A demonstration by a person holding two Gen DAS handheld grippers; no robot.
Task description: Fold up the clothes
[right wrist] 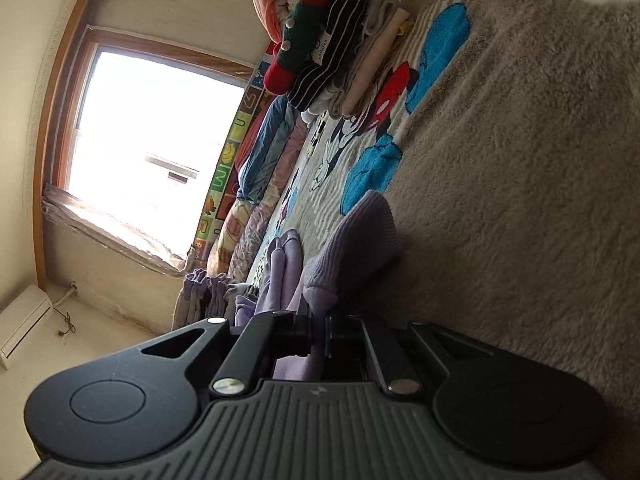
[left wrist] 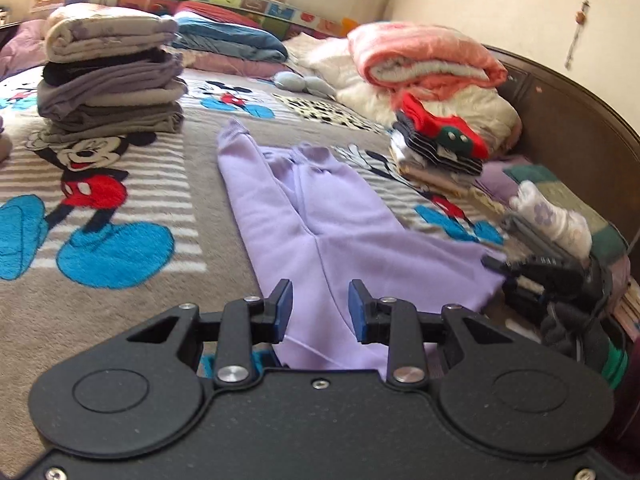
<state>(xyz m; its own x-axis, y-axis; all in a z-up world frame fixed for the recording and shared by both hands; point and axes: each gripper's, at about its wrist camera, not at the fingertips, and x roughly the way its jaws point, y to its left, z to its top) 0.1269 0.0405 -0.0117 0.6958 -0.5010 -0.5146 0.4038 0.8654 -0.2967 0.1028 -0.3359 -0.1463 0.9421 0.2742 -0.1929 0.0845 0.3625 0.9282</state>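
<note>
lilac pants laid out on the bed, one gripper pinching a cuff

biggest thing here is the fuzzy blanket (left wrist: pixel 120 184) covering the bed, grey-beige with cartoon mice on it. at about 2 o'clock in the left wrist view the dark wooden headboard (left wrist: pixel 568 120) curves around, with a coral blanket (left wrist: pixel 424 60) rolled up in front of it.

the lilac pants (left wrist: pixel 320 216) lie dead centre on the blanket, legs running toward 12 o'clock, waist end near the camera. at 10 o'clock there's a tall stack of folded clothes (left wrist: pixel 112 76), greys and purples with a cream one on top. at 2 o'clock there's a smaller folded pile (left wrist: pixel 440 144) with a red and green knit on top of a dark striped piece.

left gripper (left wrist: pixel 320 312) is at 6 o'clock, over the near end of the pants, blue pads spread apart with nothing clamped between them. it looks like it's hovering, but i can't tell for sure if it's touching the fabric.

right gripper (right wrist: pixel 318 326) is rolled sideways in its own view, jaws pressed together on a ribbed lilac cuff (right wrist: pixel 352 248) of the pants, low against the blanket. in the left view it shows up blurry at 3 o'clock.
</note>
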